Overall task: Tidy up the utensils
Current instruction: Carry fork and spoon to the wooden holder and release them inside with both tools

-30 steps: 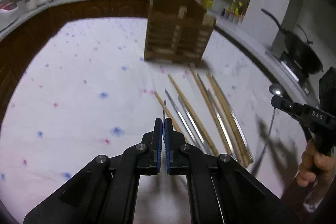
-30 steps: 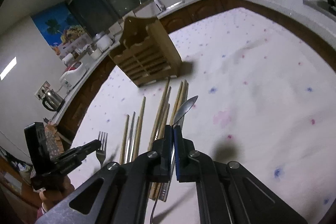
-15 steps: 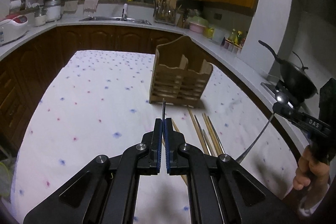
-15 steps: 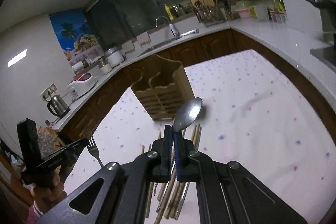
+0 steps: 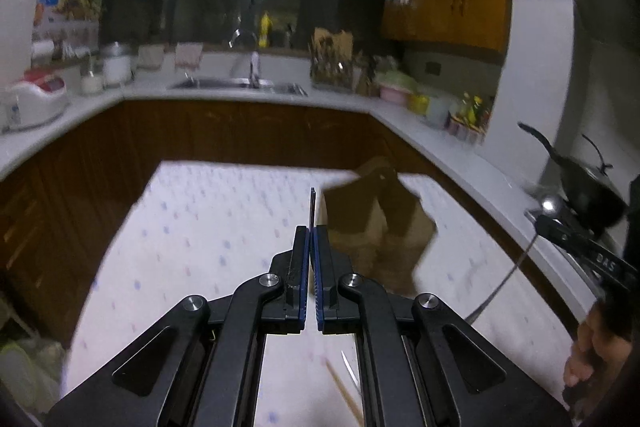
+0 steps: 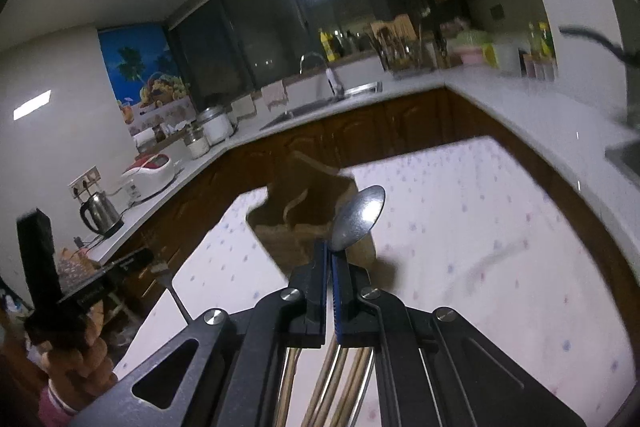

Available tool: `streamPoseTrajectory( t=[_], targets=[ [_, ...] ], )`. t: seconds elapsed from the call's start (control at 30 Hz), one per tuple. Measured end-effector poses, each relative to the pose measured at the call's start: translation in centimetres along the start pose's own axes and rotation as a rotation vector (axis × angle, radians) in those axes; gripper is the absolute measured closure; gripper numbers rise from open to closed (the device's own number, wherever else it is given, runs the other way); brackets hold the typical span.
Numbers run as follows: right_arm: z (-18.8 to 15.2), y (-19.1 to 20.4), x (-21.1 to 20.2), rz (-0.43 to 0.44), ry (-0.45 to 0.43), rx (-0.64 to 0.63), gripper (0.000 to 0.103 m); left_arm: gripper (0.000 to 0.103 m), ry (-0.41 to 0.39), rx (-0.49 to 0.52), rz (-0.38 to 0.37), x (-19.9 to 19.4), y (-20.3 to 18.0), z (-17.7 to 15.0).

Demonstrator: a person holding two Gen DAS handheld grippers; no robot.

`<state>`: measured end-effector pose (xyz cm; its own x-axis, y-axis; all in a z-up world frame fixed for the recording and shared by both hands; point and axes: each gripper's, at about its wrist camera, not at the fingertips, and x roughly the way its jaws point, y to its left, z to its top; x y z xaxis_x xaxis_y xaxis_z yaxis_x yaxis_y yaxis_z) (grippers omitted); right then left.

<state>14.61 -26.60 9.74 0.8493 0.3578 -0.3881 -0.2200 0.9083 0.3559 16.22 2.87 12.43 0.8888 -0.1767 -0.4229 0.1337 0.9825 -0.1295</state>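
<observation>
My left gripper point(image 5: 311, 233) is shut on a fork point(image 5: 312, 207), seen edge-on as a thin dark blade rising from the jaws; its tines show in the right wrist view point(image 6: 160, 269). My right gripper point(image 6: 329, 247) is shut on a metal spoon point(image 6: 359, 217), bowl up; it also shows in the left wrist view point(image 5: 549, 205). The wooden utensil holder point(image 5: 378, 221) stands on the table just beyond both grippers, blurred; it shows in the right wrist view point(image 6: 304, 211) too. Chopsticks point(image 6: 340, 383) lie on the table below my right gripper, partly hidden.
The table has a white cloth with coloured dots point(image 5: 208, 227). Brown cabinets and a white counter point(image 5: 440, 143) run around it, with a sink point(image 5: 236, 83), a black wok point(image 5: 588, 187), a kettle point(image 6: 98, 215) and a rice cooker point(image 6: 148, 175).
Both grippers have lifted and tilted up with their utensils, so the views show more kitchen and less table. The holder now sits lower in both views. The chopsticks have dropped under the grippers.
</observation>
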Motion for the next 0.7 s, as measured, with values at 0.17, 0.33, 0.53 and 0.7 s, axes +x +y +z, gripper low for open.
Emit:
streamPoseTrajectory(
  t=[0.17, 0.33, 0.53, 0.7],
  targets=[
    [4.2, 0.8, 2.1, -0.035, -0.089, -0.040, 0.101, 0.101, -0.097, 0.026, 0.090, 2.9, -0.7, 4.9],
    [7.2, 1.4, 5.2, -0.074, -0.157, -0.089, 0.101, 0.101, -0.156, 0.042, 0.169, 7.4, -1.2, 7.9],
    [6.7, 1.6, 10.3, -0.097, -0.136, -0.152, 0.101, 0.101, -0.125, 0.059, 0.210, 12.4, -1.9, 6.6],
    [4.4, 0.8, 13.3, -0.103, -0.065, -0.164, 0.101, 0.101, -0.059, 0.070, 0.197, 14.9, -2.3, 3.9]
  ],
)
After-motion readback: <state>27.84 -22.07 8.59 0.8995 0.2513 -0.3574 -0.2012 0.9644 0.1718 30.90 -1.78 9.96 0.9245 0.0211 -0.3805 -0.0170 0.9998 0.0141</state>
